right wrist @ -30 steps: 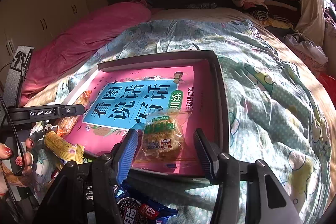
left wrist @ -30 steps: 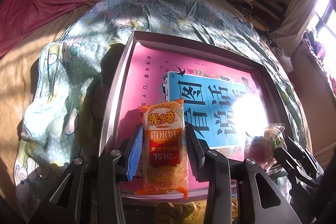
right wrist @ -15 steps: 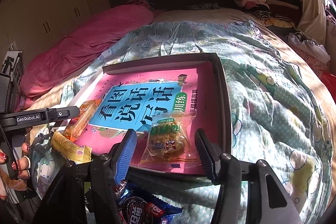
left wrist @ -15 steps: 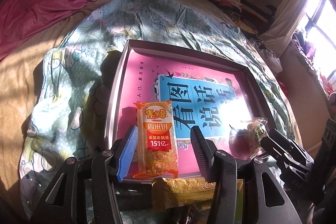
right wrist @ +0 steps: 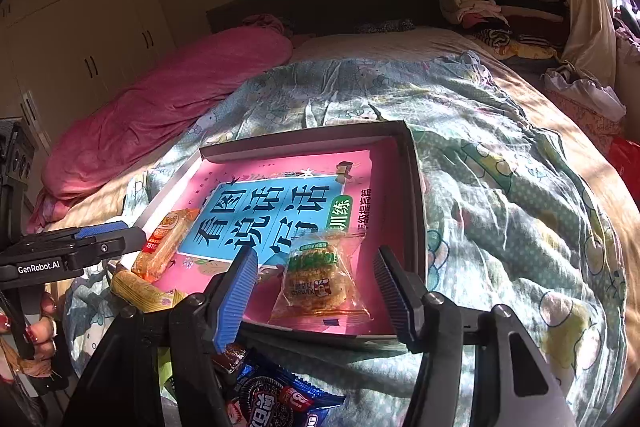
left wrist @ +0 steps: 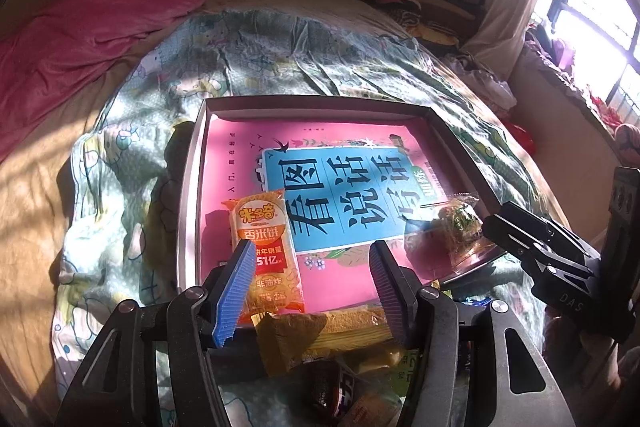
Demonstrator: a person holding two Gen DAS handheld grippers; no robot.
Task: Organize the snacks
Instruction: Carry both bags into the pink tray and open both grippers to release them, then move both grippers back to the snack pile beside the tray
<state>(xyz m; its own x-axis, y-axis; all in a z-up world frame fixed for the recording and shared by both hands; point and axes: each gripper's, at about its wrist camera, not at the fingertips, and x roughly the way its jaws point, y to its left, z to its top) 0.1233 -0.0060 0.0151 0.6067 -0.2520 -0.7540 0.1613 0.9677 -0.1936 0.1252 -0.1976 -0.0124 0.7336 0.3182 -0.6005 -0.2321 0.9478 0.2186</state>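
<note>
A shallow grey box tray (left wrist: 192, 171) lined with a pink and blue book cover lies on the bed; it also shows in the right wrist view (right wrist: 416, 195). An orange rice-cracker pack (left wrist: 266, 247) lies at its near left, also seen in the right wrist view (right wrist: 166, 243). A clear pack with a green label (right wrist: 318, 283) lies at its near right, also seen in the left wrist view (left wrist: 456, 231). My left gripper (left wrist: 314, 291) is open and empty above the tray's near edge. My right gripper (right wrist: 316, 295) is open and empty, its jaws either side of the clear pack.
Loose snacks lie in front of the tray: a yellow pack (left wrist: 320, 331), also in the right wrist view (right wrist: 140, 291), and a blue cookie pack (right wrist: 276, 399). A pink quilt (right wrist: 168, 99) lies at the back left. Clothes (right wrist: 480, 3) pile by the headboard.
Both grippers have let go of their packs, opened wider and pulled back toward the tray's near edge. The orange pack and the clear pack now lie in the tray.
</note>
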